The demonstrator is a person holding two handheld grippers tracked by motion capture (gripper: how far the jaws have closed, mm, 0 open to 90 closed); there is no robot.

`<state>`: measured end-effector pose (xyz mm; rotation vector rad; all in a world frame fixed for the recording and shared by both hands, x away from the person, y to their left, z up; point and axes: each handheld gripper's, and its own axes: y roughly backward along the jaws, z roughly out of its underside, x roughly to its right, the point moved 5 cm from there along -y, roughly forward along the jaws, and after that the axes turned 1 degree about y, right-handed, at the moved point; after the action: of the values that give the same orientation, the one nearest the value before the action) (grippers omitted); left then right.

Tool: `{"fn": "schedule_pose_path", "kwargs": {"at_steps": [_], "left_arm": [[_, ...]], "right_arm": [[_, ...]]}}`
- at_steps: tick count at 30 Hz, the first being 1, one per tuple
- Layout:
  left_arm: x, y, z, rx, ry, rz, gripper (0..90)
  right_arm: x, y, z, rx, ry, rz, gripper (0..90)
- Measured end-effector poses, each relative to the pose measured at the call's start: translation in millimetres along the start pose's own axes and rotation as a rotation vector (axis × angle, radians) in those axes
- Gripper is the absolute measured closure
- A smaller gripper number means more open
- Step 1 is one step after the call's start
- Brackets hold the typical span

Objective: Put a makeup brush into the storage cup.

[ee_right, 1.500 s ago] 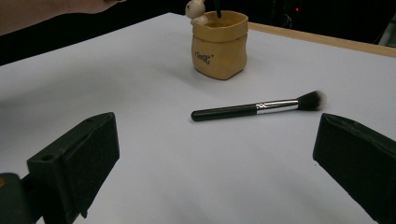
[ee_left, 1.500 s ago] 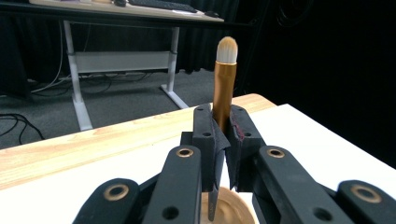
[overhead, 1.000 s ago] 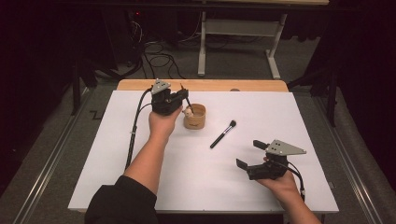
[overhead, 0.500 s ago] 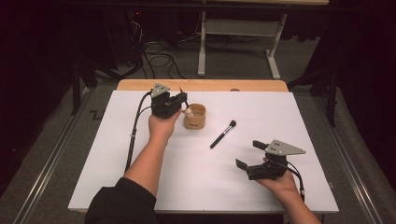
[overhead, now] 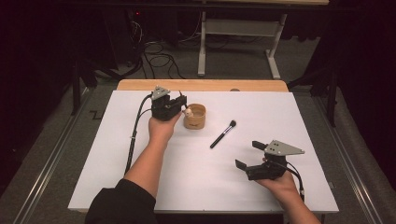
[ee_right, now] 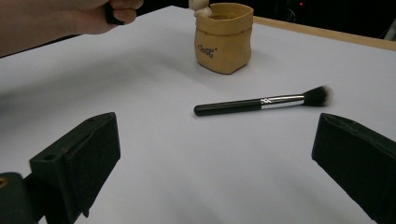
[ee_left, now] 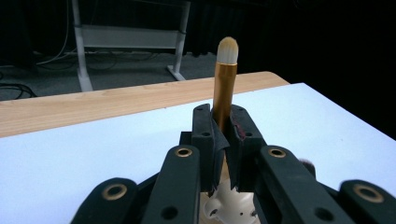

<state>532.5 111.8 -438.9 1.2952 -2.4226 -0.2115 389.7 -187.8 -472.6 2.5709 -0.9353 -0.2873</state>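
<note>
Currently: left gripper (overhead: pixel 180 106) clamped on a gold-handled brush (ee_left: pixel 224 88); right gripper (overhead: pixel 246 154) idle with jaws wide apart.

Nearest the person, the right hand (overhead: pixel 280 183) rests its gripper on the white table cover (overhead: pixel 289 121) at the near right, with nothing between the jaws. Farther in, a black-handled makeup brush (overhead: pixel 222 134) lies flat on the cover, well apart from that gripper, its bristles pointing toward the far right. Beyond it stands a small tan paper-bag-style pot (overhead: pixel 194 116), upright. The left hand (overhead: pixel 162 128) holds its gripper just beside the pot's left rim; in the left gripper view the jaws pinch the gold handle, brush upright, pale bristle tip on top. A small white piece (ee_left: pixel 229 205) shows below the jaws. Farthest, the bare wooden table edge (overhead: pixel 201 85) runs along the back.
</note>
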Motion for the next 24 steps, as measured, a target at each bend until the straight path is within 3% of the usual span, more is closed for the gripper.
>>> {"fn": "schedule_pose_path", "kwargs": {"at_steps": [2, 5, 8, 10, 16, 24], "left_arm": [[1.6, 0.6, -0.3, 0.005, -0.008, 0.016, 79.0], [2.7, 1.3, -1.2, 0.011, -0.009, 0.029, 57.2], [2.6, 3.4, -1.7, -0.004, -0.022, -0.009, 37.5], [1.8, 5.6, -1.5, -0.015, -0.021, -0.017, 30.9], [2.3, 17.4, 1.0, 0.000, -0.021, -0.024, 19.0], [3.6, 39.6, 10.5, -0.004, -0.041, -0.023, 11.9]], "right_arm": [[-0.1, 0.0, 0.1, -0.001, -0.001, 0.000, 1.6], [0.0, -0.2, 0.2, -0.003, 0.000, 0.000, 1.6], [-0.3, -0.6, 0.6, -0.007, 0.003, 0.000, 1.6], [-0.4, -0.8, 0.6, -0.007, 0.004, -0.001, 1.6], [-0.2, -0.6, 0.4, -0.006, 0.006, 0.003, 1.5], [0.4, 0.0, -0.6, 0.001, 0.006, 0.016, 0.3]]}}
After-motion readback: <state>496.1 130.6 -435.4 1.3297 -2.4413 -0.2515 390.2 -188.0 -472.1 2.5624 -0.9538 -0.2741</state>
